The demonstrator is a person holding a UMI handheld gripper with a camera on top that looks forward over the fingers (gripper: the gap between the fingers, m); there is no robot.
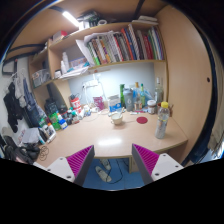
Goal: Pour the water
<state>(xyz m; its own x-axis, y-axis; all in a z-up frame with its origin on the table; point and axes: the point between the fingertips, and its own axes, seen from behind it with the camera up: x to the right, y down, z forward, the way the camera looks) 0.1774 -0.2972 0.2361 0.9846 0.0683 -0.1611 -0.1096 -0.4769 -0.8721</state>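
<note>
Tongs (113,163) spread wide, holding nothing; the bottle (162,120) stands upright on the desk (100,140), well off at one o'clock

The tongs (113,160) are open, with the two fingers set well apart and nothing held between them. Each finger (72,163) carries a magenta pad (146,157) on its inner face, the two pads facing one another across the gap. The fingers extend forward from the camera and lean slightly toward each other at the tips; the hand that carries the tongs is out of sight.
</note>
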